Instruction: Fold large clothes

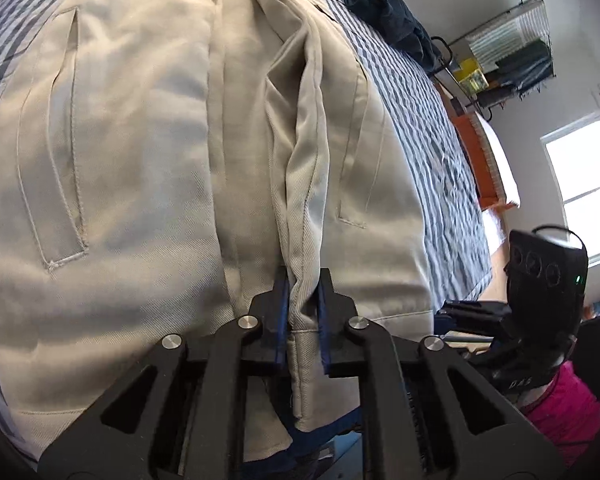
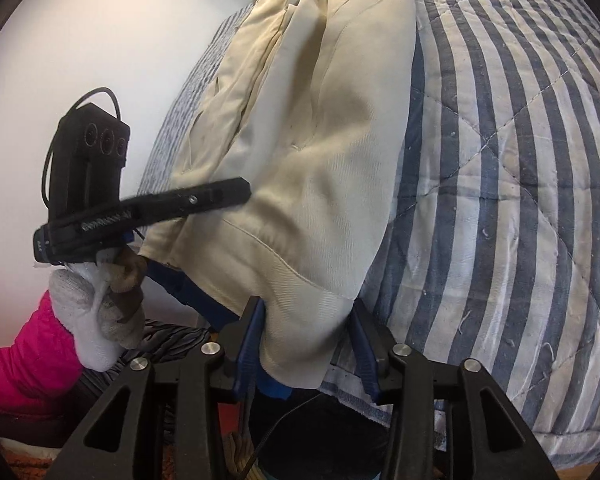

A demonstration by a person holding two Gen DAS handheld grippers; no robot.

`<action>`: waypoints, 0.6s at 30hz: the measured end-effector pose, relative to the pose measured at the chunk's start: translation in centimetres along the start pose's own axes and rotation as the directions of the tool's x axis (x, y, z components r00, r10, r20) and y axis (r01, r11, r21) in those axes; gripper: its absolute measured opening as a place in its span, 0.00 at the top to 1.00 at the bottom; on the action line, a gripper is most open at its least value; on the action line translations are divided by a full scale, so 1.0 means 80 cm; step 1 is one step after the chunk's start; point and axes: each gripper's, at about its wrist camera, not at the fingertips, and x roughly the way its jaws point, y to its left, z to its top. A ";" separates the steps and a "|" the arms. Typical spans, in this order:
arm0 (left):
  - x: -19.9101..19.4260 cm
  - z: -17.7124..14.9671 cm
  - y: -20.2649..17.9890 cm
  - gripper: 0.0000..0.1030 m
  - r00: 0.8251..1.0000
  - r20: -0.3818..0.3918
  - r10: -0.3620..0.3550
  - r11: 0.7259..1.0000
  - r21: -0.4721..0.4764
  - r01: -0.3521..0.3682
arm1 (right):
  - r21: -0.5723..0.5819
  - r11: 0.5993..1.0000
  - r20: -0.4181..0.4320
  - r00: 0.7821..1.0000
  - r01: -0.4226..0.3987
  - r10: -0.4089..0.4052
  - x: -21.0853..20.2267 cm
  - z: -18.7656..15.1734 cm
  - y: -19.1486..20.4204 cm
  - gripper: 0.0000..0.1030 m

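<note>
A large beige garment (image 1: 140,160) with slit pockets lies spread on a blue-and-white striped quilt (image 2: 520,200). In the left wrist view my left gripper (image 1: 303,312) is shut on a raised lengthwise fold of the beige cloth near its hem. The right wrist view shows that left gripper (image 2: 238,194) from the side, lying on the hem and held by a white-gloved hand (image 2: 96,320). My right gripper (image 2: 310,344) straddles the garment's near hem corner (image 2: 296,340). The left pad touches the cloth; a gap shows at the right pad. My right gripper's body (image 1: 548,276) appears at the bed's edge.
A dark bundle of clothing (image 1: 384,12) sits at the far end of the bed. Beyond the quilt's edge are a wire wall rack (image 1: 508,52), an orange-covered piece (image 1: 476,152) and a bright window (image 1: 580,168). A pink sleeve (image 2: 24,360) is close by.
</note>
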 end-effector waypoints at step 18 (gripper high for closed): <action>-0.042 -0.039 -0.031 0.91 0.996 0.058 0.067 0.991 0.113 -0.073 | -0.200 0.955 -0.013 0.974 0.217 -0.224 -0.003 -0.001 0.046 0.71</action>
